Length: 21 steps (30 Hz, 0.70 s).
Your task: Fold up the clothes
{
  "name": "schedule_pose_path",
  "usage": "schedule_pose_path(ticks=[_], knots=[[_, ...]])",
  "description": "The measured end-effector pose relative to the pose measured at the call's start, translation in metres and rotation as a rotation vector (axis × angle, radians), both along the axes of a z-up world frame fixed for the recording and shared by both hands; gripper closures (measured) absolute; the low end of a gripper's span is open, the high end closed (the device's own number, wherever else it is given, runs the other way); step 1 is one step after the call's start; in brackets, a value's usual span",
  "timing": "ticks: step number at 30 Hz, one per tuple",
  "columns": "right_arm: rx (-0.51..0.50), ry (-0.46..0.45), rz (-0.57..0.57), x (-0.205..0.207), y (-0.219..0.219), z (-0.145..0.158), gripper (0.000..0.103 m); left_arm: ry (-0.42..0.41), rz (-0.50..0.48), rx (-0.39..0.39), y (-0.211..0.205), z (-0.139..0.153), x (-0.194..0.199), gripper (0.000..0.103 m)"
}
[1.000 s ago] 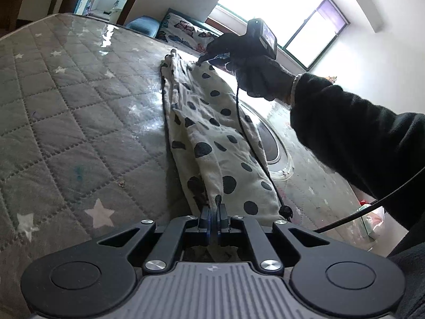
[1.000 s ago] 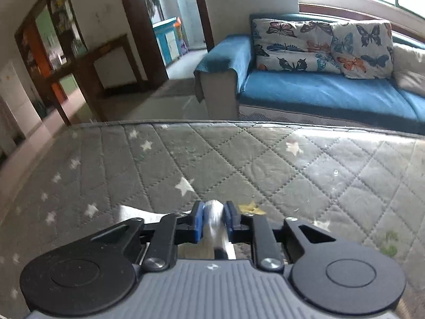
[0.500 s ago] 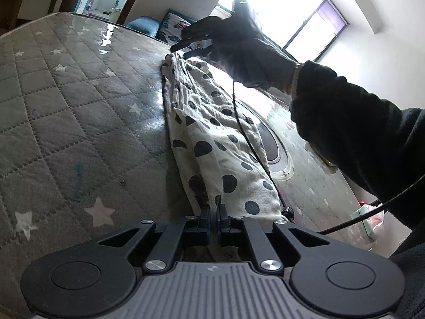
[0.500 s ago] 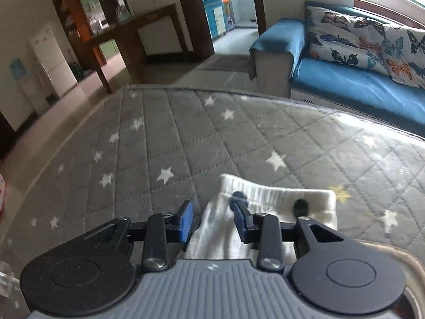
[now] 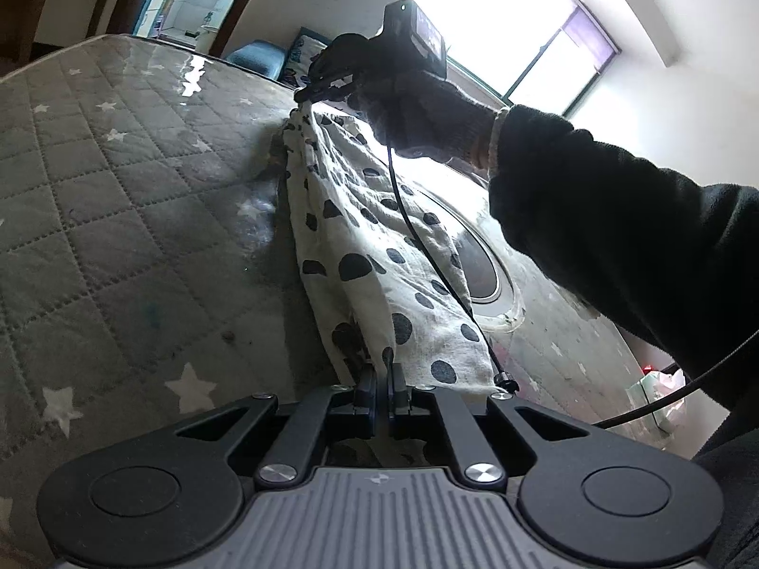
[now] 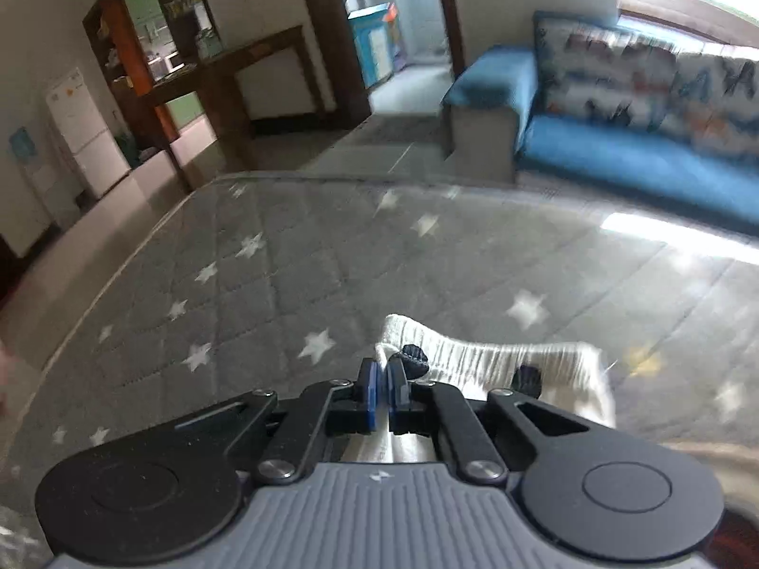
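Note:
A white garment with black polka dots (image 5: 374, 246) lies stretched in a long strip on the grey star-quilted mattress (image 5: 118, 218). My left gripper (image 5: 383, 381) is shut on its near end. My right gripper (image 5: 313, 90), held in a gloved hand, is shut on the far end and lifts it a little. In the right wrist view the right gripper (image 6: 383, 386) pinches the left corner of the ribbed white waistband (image 6: 479, 355), which hangs over the mattress (image 6: 284, 275).
A black cable (image 5: 427, 256) runs from the right gripper across the garment. A round emblem (image 5: 484, 270) is printed on the mattress right of the garment. A blue sofa (image 6: 616, 156) with patterned cushions stands beyond the far edge. A dark wooden table (image 6: 246, 76) stands behind.
The right gripper was open over the waistband half a second ago; now it has shut on the waistband's corner and raised it. The left gripper stays shut on the near end.

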State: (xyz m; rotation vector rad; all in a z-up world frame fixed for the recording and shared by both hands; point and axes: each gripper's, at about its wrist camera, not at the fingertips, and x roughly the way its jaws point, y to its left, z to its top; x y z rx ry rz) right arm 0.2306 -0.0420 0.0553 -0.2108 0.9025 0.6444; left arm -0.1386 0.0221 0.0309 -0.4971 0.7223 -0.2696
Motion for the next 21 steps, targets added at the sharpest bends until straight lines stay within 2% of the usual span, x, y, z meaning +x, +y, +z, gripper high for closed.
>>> schedule_pose_path(ticks=[2, 13, 16, 21], knots=[[-0.006, -0.006, 0.012, -0.003, -0.004, 0.004, 0.089, 0.012, 0.007, -0.004, -0.001, -0.003, 0.000, 0.098], [-0.041, -0.036, 0.081, -0.022, -0.023, 0.025, 0.077, 0.010, 0.000, -0.006, 0.003, 0.000, -0.002, 0.096], [-0.053, -0.045, 0.100, -0.028, -0.029, 0.030, 0.077, 0.010, -0.002, 0.003, 0.005, 0.002, -0.004, 0.094], [-0.086, -0.022, 0.102, -0.061, -0.078, 0.025, 0.077, -0.016, 0.018, 0.043, 0.013, 0.013, -0.013, 0.094]])
